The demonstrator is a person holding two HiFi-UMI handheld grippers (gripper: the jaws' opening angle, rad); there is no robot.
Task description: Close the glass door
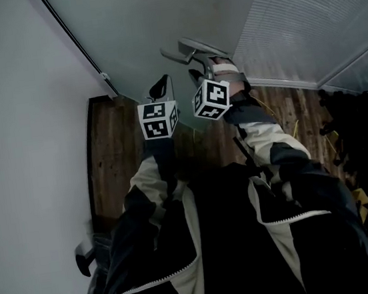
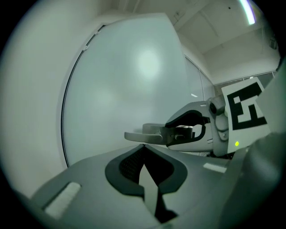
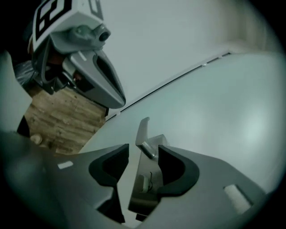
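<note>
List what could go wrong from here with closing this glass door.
1. The right gripper has its jaws apart on either side of the door handle, not pressing on it. A pull or push now would likely slip off the lever.
2. The left gripper is shut and empty, close to the glass door and right beside the other gripper. It could knock the pane or get in the way.

No text seems legible in any view.
</note>
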